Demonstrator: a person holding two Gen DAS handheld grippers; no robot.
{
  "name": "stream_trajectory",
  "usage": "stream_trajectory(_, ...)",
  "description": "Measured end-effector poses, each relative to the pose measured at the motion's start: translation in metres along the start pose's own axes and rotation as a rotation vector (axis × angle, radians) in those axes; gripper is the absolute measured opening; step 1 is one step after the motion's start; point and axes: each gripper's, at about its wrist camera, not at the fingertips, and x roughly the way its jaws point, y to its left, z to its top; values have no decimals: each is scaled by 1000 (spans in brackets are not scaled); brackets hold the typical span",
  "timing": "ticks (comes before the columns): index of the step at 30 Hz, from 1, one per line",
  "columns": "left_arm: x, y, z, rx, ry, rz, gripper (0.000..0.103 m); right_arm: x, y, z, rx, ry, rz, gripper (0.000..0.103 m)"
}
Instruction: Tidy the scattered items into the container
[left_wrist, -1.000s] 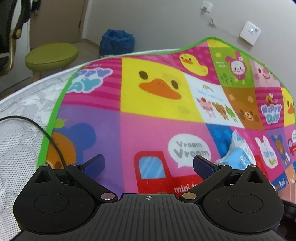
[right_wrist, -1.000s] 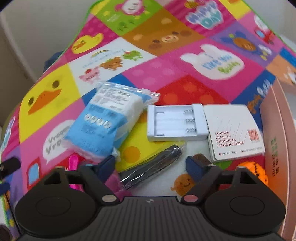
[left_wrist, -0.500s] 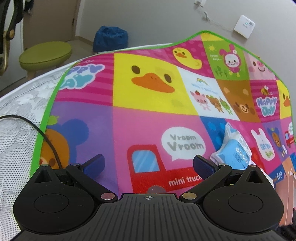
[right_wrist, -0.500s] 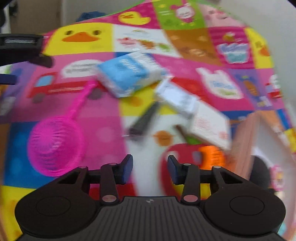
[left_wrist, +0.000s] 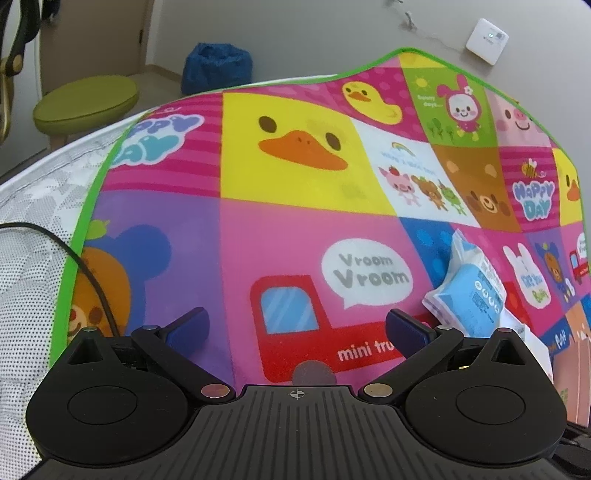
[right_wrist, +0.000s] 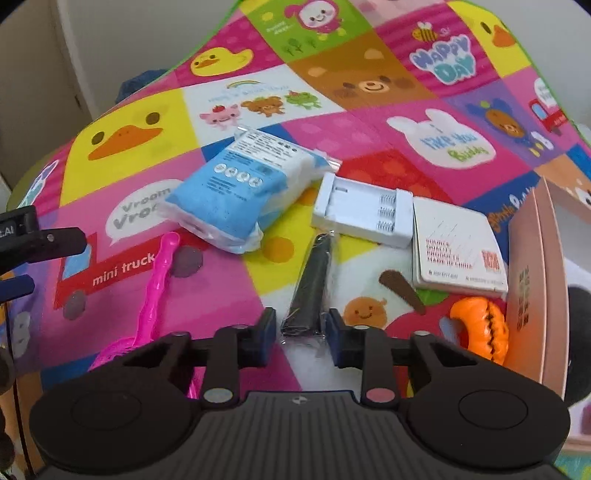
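Note:
My right gripper (right_wrist: 301, 332) is closing on the near end of a black packet in clear wrap (right_wrist: 310, 284), and its pads press the wrap on both sides. Beyond it on the cartoon play mat (right_wrist: 369, 122) lie a blue-and-white pack (right_wrist: 236, 195), a white battery charger (right_wrist: 362, 214) and a stack of white cards (right_wrist: 458, 251). An orange pumpkin toy (right_wrist: 480, 328) and a pink sieve scoop (right_wrist: 155, 291) lie nearer me. The pink box (right_wrist: 535, 277) stands at the right. My left gripper (left_wrist: 297, 328) hangs open over the mat's red truck, holding nothing. The blue-and-white pack (left_wrist: 472, 291) is to its right.
The mat covers a white mesh mattress (left_wrist: 29, 206), with a black cable (left_wrist: 85, 266) across the mattress's left side. A green stool (left_wrist: 85, 103) and a blue bag (left_wrist: 218, 70) stand on the floor behind. A dark round object (right_wrist: 580, 332) sits past the box.
The right gripper's jaws went from wide open to closed around the black packet, and its view swung across the items and back. The left gripper stayed open and in place.

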Motion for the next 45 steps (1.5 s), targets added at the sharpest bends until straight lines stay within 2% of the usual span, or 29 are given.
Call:
stream_trajectory(3, 1, 0, 0, -5, 3, -1, 103, -19, 12, -10, -186, 12, 59, 24)
stream_trajectory(5, 0, 0, 0, -1, 3, -6, 103, -26, 17, -21, -323, 45, 49, 24)
stream_trajectory(6, 0, 0, 0, 0, 2, -8, 103, -25, 18, -26, -396, 50, -31, 26)
stream_trajectory(8, 0, -1, -1, 1, 1, -9, 103, -20, 14, -30, -486, 11, -243, 30)
stream_trajectory(9, 0, 0, -1, 1, 2, -9, 103, -21, 9, -28, -476, -13, -307, 32)
stream_trajectory(10, 0, 0, -1, -1, 2, -9, 103, -23, 2, -25, -426, -27, -310, 33)
stream_trajectory(11, 0, 0, -1, -3, 2, -7, 103, -28, -6, -21, -356, -35, -272, 37)
stream_trajectory(14, 0, 0, -2, -12, 7, -5, 103, -43, -20, -17, -201, -75, -150, 63)
stream_trajectory(16, 1, 0, -2, -14, 12, -7, 103, -46, -22, -20, -153, -86, -125, 67)
stream_trajectory(18, 1, 0, -2, -14, 13, -7, 103, -45, -24, -21, -78, -86, -120, 77)
stream_trajectory(21, 1, 0, -2, -13, 13, -7, 103, -37, -30, -21, 46, -96, -126, 86)
stream_trajectory(26, 2, -1, -2, -2, 19, -5, 103, -10, -26, -11, 137, -98, -189, 91)
stream_trajectory(34, 4, -1, -3, -3, 23, -6, 103, 10, -23, -1, 153, -84, -216, 91)
stream_trajectory(37, 4, -1, -3, -3, 23, -9, 103, 13, -18, -5, 107, -88, -228, 85)
stream_trajectory(38, 4, -2, -3, -2, 23, -9, 103, 12, -16, -6, 87, -96, -227, 81)
stream_trajectory(39, 4, -2, -3, -3, 23, -9, 103, 11, -14, -7, 66, -105, -217, 59)
stream_trajectory(41, 4, -2, -3, -4, 23, -9, 103, 7, -9, -8, 7, -98, -148, 33)
stream_trajectory(43, 4, -1, -3, -4, 23, -10, 103, 2, 0, -14, -78, -100, -89, 33)
stream_trajectory(44, 4, -1, -3, -5, 24, -11, 103, -1, 5, -18, -129, -110, -90, 34)
stream_trajectory(45, 4, -2, -3, -5, 23, -10, 103, -4, 9, -22, -176, -118, -96, 39)
